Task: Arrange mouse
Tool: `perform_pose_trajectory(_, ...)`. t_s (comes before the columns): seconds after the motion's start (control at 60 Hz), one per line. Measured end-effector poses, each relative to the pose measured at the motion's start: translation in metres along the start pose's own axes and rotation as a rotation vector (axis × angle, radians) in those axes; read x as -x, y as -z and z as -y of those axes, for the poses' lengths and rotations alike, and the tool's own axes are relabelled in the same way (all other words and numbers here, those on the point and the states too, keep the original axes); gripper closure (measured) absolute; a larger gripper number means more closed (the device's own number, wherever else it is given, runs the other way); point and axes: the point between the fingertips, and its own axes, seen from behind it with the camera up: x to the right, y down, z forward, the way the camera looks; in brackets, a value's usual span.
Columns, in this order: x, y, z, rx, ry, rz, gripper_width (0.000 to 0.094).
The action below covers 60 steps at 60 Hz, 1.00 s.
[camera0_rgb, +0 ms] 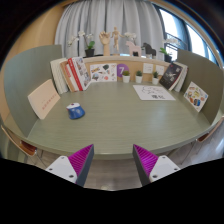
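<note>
A blue computer mouse (76, 111) lies on the grey-green table (120, 125), at the left part of it, well beyond my fingers and to their left. My gripper (113, 160) is open and empty, its two magenta pads (82, 160) spread apart over the table's near edge. Nothing stands between the fingers.
Books and magazines (72, 73) lean along the table's back, with a paper sheet (153, 92) lying flat at the back right. A tan folder (43, 98) leans at the left. A shelf with plants and figures (105, 45) stands behind, before curtains.
</note>
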Motion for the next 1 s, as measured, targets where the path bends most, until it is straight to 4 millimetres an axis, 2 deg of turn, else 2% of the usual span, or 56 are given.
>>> perform_pose_trajectory(0.2,0.106,-0.073,0.023,0.023,0.023,0.12,0.0158)
perform_pose_trajectory(0.267,0.128,-0.096,0.033,0.034,0.044,0.143,0.0152)
perform_pose_trajectory(0.383,0.153,-0.136,0.055,0.042,0.031,0.154,0.0152)
perform_pose_trajectory(0.517,0.164,-0.177,0.078,0.078,0.065,0.134,0.016)
perform_pose_trajectory(0.633,0.162,-0.206,0.099,0.098,0.084,0.089,0.0176)
perform_pose_trajectory(0.733,0.155,-0.227,0.116,0.11,0.064,0.042,0.0249)
perform_pose_trajectory(0.833,0.149,-0.24,0.126,0.13,0.056,0.013,0.0357)
perform_pose_trajectory(1.0,0.147,-0.243,0.127,0.172,0.005,-0.002,0.0414)
